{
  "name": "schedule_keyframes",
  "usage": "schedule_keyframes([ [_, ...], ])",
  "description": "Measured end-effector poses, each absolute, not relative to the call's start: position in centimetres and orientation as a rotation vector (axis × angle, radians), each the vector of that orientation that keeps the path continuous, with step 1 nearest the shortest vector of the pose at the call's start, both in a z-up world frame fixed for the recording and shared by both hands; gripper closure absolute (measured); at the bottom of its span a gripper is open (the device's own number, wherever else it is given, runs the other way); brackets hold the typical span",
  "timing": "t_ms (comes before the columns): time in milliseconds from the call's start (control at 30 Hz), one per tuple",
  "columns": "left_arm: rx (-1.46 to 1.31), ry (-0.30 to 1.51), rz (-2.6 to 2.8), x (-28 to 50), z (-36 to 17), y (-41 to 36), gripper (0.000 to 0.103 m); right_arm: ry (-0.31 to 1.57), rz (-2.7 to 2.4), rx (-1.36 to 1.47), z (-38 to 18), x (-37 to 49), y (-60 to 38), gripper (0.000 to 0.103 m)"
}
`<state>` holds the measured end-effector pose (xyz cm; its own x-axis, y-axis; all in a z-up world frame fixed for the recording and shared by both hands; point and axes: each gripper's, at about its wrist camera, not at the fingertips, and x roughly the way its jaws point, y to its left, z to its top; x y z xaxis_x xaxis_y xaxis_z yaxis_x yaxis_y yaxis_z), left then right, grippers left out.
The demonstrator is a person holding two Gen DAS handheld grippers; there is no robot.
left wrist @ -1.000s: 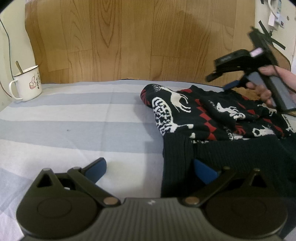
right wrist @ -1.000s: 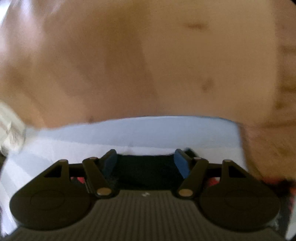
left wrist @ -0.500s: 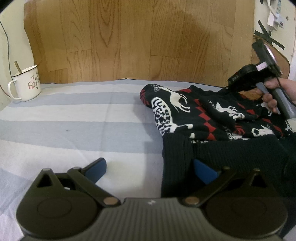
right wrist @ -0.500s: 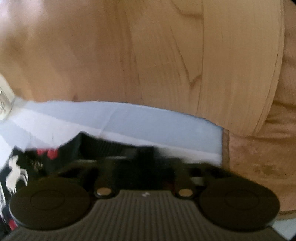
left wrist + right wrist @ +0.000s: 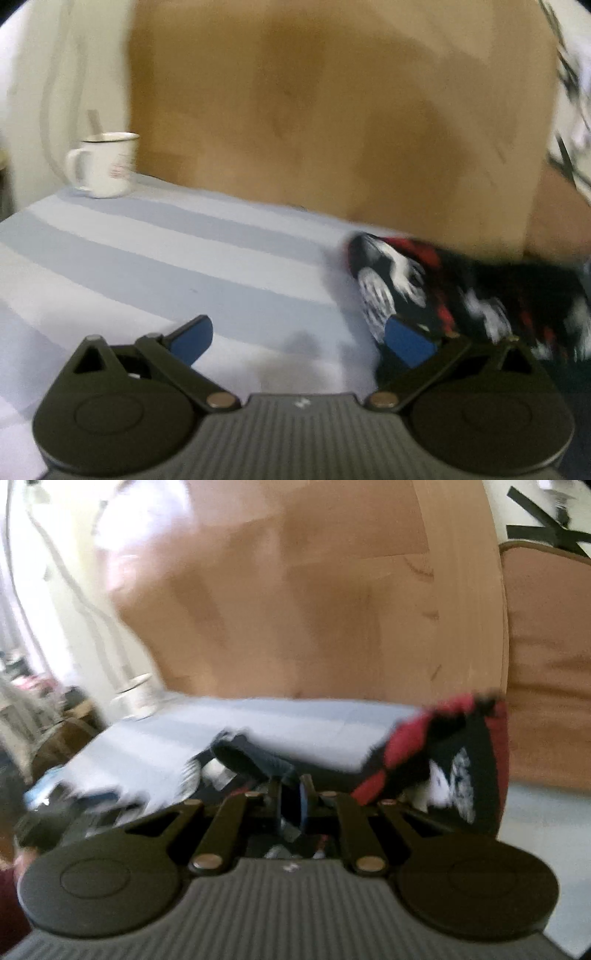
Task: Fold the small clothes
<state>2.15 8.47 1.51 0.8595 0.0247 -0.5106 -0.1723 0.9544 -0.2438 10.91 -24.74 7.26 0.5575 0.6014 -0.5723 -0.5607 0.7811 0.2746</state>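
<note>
Lower right of the left wrist view: black, red and white patterned sweater (image 5: 461, 291) lying on the striped cloth (image 5: 166, 258), white mug (image 5: 105, 164) at upper left. Left gripper (image 5: 299, 338) spread wide, holding nothing, right pad against the sweater's edge. Right gripper (image 5: 291, 797) pinched on dark knit, sweater (image 5: 443, 760) lifted at center right, probably for folding over.

Left wrist view: low over striped cloth (image 5: 155, 258), facing wood panel (image 5: 332, 110), mug (image 5: 105, 166) far left. Right wrist view: higher, tilted, close behind sweater (image 5: 454, 760). Shared: striped cloth, wood panel, mug, sweater. Both blurred.
</note>
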Motion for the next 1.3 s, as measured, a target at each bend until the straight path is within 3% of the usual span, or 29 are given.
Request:
schedule_keyframes([
  [200,-0.533,0.447,0.118,-0.3,1.7,12.3,0.000,0.741,0.739,0.137,5.4,1.5,-26.6,0.092],
  [367,-0.582,0.450,0.054,-2.7,1.7,12.2,0.000,0.763,0.696,0.137,3.7,-2.6,-27.8,0.092],
  [433,-0.563,0.439,0.041,-3.7,1.9,11.6,0.000,0.766,0.655,0.141,2.4,-2.7,-27.9,0.090],
  [600,-0.491,0.436,0.029,-4.9,3.0,10.1,0.000,0.793,0.708,0.209,1.7,-1.8,-28.2,0.072],
  [833,-0.378,0.430,-0.012,-3.0,4.2,7.1,0.000,0.558,0.636,0.328,5.3,-0.7,-31.1,0.067],
  [1067,-0.256,0.455,-0.067,-1.7,4.7,3.3,0.000,0.582,0.377,0.176,2.2,3.4,-28.1,0.068],
  [1200,-0.233,0.451,0.003,-2.2,4.6,4.6,0.000,0.502,0.325,0.201,2.3,2.7,-30.9,0.067],
  [1300,-0.292,0.506,0.023,-1.5,3.7,6.0,0.000,0.557,0.306,0.215,1.4,4.2,-31.9,0.065],
])
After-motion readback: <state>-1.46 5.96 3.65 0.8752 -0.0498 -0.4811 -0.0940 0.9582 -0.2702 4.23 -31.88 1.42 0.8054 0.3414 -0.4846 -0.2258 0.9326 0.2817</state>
